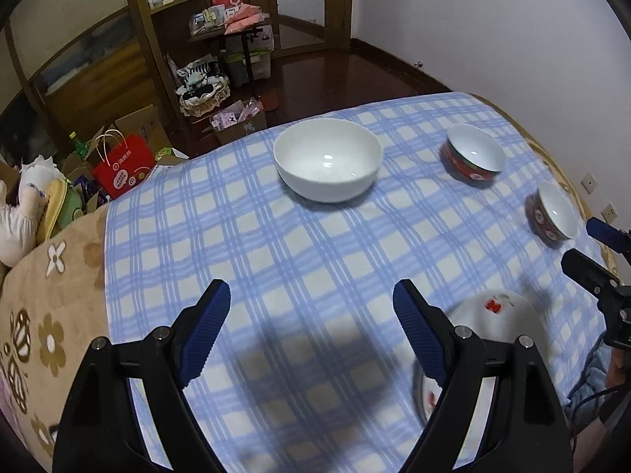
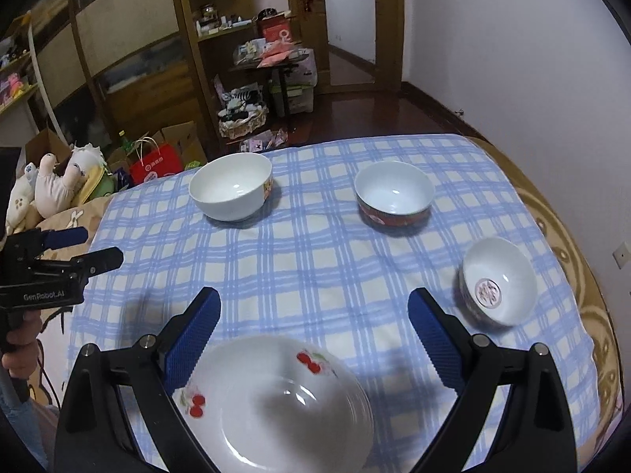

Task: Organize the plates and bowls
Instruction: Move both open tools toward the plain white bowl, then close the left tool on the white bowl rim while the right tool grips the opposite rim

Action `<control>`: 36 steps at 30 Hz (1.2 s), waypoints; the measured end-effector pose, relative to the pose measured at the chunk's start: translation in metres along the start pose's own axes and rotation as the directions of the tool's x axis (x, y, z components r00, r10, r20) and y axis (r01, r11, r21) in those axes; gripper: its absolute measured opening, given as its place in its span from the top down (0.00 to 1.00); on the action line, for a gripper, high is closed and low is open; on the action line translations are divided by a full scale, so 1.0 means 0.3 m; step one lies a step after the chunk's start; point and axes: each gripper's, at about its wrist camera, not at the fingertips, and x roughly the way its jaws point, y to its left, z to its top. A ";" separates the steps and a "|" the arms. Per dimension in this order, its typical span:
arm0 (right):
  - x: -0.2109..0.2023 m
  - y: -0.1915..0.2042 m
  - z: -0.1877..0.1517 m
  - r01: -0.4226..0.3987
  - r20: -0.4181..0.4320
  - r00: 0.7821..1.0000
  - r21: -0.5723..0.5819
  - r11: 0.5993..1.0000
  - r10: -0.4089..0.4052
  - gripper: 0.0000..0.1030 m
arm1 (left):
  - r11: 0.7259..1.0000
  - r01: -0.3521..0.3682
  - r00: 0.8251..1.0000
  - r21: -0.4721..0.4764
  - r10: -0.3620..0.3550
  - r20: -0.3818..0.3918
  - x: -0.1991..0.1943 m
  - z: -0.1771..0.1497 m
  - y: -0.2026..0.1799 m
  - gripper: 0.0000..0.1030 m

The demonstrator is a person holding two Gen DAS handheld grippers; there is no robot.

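Note:
A stack of white plates with red cherry prints lies on the blue checked cloth, low in the right wrist view. My right gripper hovers open above its far rim, touching nothing. In the left wrist view the plates show partly behind one of the fingers. My left gripper is open over bare cloth. Farther off stand a large white bowl, a red-sided bowl and a small bowl with a pink mark inside.
The cloth covers a bed with a beige flowered blanket at its left edge. Plush toys, a red paper bag and cartons crowd the floor beyond. A wooden shelf stands behind, and a white wall runs along the right.

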 end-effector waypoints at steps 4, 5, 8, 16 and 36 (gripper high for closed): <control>0.083 0.015 0.069 -0.019 -0.021 1.000 -0.002 1.000 0.019 0.03 | 0.999 -0.043 0.999 -0.016 0.043 -0.007 0.056 0.071 0.042 0.19; 0.103 0.021 0.087 -0.023 -0.023 0.999 -0.003 1.000 0.023 0.03 | 0.999 -0.032 0.999 -0.032 0.032 -0.013 0.073 0.088 0.057 0.19; 0.168 0.038 0.149 -0.042 -0.036 0.998 -0.001 0.999 0.042 0.03 | 0.997 -0.019 0.999 -0.071 0.017 -0.028 0.119 0.136 0.089 0.19; 0.343 0.062 0.315 -0.089 -0.056 0.994 0.034 0.995 0.091 0.03 | 0.990 -0.025 0.997 -0.141 0.014 -0.073 0.275 0.263 0.150 0.19; 0.745 0.111 0.406 -0.128 -0.236 0.962 0.059 0.990 0.138 0.21 | 0.982 -0.045 0.983 -0.185 0.011 -0.182 0.608 0.356 0.183 0.19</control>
